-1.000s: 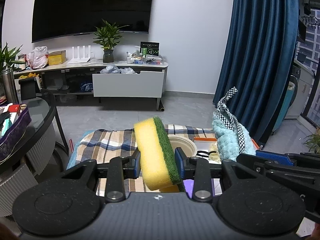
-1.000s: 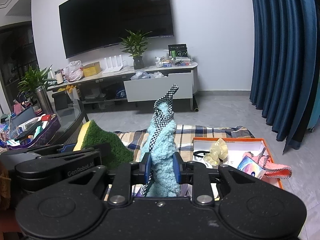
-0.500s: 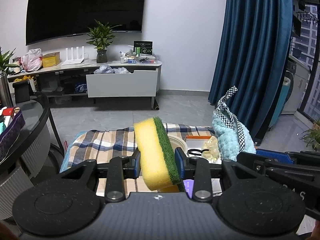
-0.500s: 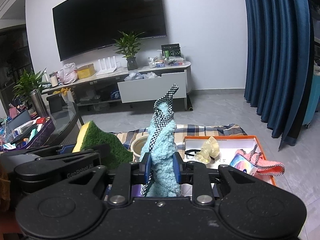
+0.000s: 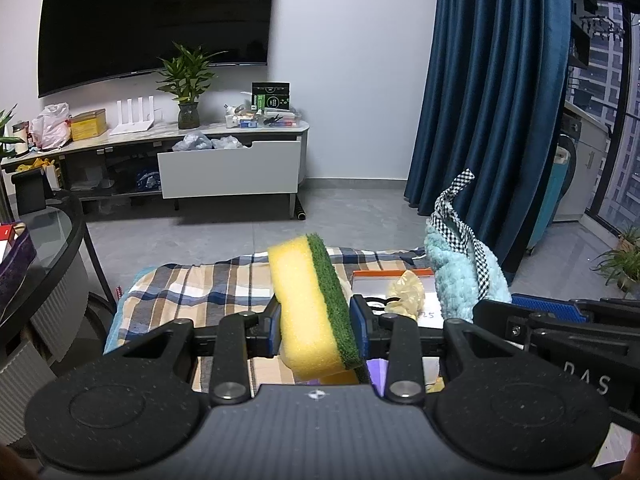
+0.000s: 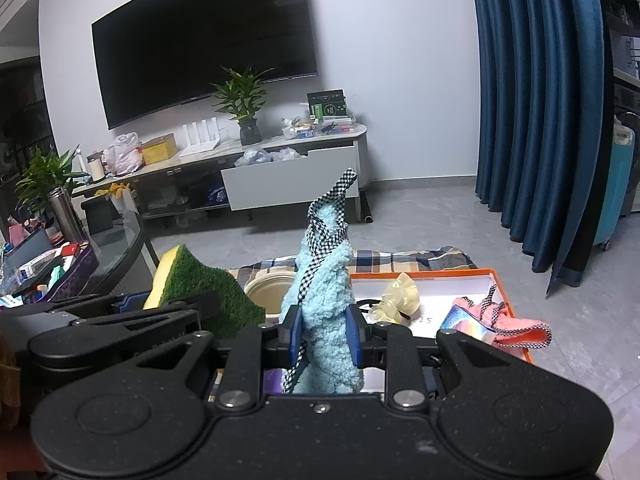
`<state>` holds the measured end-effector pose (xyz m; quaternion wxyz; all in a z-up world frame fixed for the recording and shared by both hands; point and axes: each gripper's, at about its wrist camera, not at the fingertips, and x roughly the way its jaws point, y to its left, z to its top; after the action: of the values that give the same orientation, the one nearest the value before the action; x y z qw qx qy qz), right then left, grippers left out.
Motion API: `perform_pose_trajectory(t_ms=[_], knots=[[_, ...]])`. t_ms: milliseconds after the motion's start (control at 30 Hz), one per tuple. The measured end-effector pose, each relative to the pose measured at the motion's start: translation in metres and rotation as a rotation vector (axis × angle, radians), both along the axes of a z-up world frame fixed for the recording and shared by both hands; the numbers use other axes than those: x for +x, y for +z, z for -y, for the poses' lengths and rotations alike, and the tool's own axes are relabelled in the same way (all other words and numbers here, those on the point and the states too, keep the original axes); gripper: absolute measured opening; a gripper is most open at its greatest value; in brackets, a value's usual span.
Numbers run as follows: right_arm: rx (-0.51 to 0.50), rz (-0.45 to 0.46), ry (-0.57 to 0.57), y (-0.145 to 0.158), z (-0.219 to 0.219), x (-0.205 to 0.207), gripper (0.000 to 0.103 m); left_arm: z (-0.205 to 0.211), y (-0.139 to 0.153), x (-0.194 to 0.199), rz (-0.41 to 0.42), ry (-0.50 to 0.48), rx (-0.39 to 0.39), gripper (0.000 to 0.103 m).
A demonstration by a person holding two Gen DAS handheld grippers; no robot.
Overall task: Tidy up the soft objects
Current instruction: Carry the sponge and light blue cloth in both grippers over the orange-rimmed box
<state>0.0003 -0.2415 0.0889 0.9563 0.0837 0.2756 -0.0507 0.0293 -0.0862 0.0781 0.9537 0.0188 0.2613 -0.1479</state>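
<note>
My left gripper (image 5: 316,330) is shut on a yellow sponge with a green scouring side (image 5: 310,304), held on edge above the checked blanket (image 5: 200,284). My right gripper (image 6: 324,338) is shut on a fluffy light-blue cloth with checked trim (image 6: 328,288), which stands up between the pads. In the left wrist view the blue cloth (image 5: 460,268) rises at the right over the right gripper's black body. In the right wrist view the sponge (image 6: 200,284) shows at the left. An orange-rimmed white box (image 6: 496,276) lies on the blanket beyond both grippers.
The box holds a crumpled yellowish glove (image 6: 398,298), a pink cloth with checked trim (image 6: 520,328) and a colourful packet (image 6: 466,318). A round paper bowl (image 6: 266,286) sits left of the box. A glass table (image 5: 44,248) stands at the left, dark blue curtains (image 5: 492,100) at the right.
Both views have swung slightly, so the room sits a little further left in them. The sponge and the blue cloth stay gripped as before.
</note>
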Motion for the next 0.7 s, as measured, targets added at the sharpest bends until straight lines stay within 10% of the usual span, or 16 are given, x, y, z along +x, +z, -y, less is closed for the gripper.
perform_pose_trajectory(t_ms=[700], knots=[[-0.007,0.006,-0.06,0.002,-0.002,-0.008,0.029,0.017,-0.001,-0.004,0.004,-0.05,0.002,0.035]])
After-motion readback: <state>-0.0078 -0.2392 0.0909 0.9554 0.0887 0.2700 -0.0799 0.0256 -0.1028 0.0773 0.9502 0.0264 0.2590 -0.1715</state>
